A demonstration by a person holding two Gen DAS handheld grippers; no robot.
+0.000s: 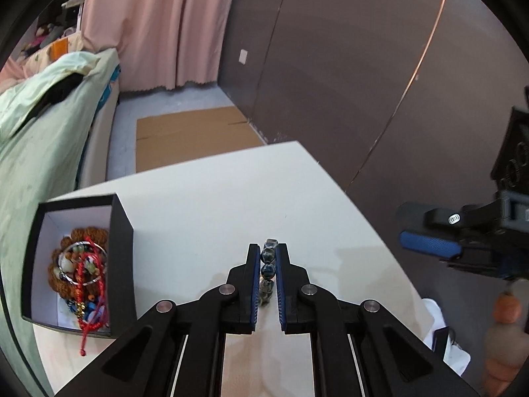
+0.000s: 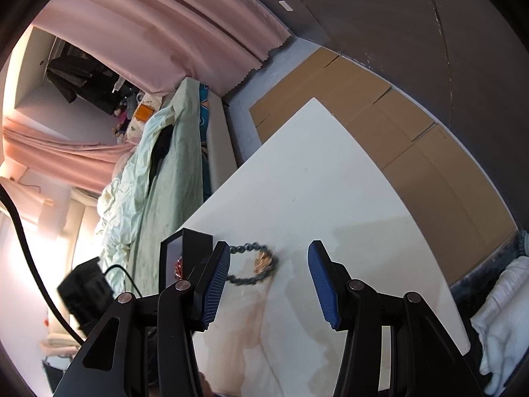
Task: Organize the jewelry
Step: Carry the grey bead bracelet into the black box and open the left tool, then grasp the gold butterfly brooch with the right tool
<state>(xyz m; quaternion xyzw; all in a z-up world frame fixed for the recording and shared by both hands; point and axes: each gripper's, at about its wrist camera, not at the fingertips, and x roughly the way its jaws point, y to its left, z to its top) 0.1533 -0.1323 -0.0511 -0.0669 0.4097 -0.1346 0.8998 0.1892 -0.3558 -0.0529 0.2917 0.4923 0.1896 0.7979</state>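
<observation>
Beside the black box point(image 1: 79, 264), to its right on the white table point(image 1: 205, 192), your left gripper point(image 1: 268, 258) was clenched on the dark bead bracelet point(image 1: 267, 268), with several beads pinched between the blue pads point(image 1: 255, 284). In the right wrist view, the free part of the bracelet point(image 2: 254, 264) looped out in a ring next to the box point(image 2: 195, 248); whether it rested on the table or hung just above it could not be told. Your right gripper point(image 2: 269, 274) was released, jaws wide apart, holding nothing, hovering above the table on the side of the bracelet away from the box.

Judged from this position, the step in hand was the transfer of the bracelet into the box. To do it well, you needed to keep the pinch firm on the beads, lift until the hanging loop would pass over the near box wall, carry it to a point over the opening, and release only once the whole loop was inside the rim. A low carry risked snagging the loop on the wall and tipping the box.

Box contents: a brown beaded bracelet point(image 1: 62, 274), a silver bangle point(image 1: 71, 281), a red cord bracelet point(image 1: 91, 284) whose tail point(image 1: 82, 347) hung over the near wall, and small coloured beads point(image 1: 82, 309). The interior was white-lined and roughly half filled.
</observation>
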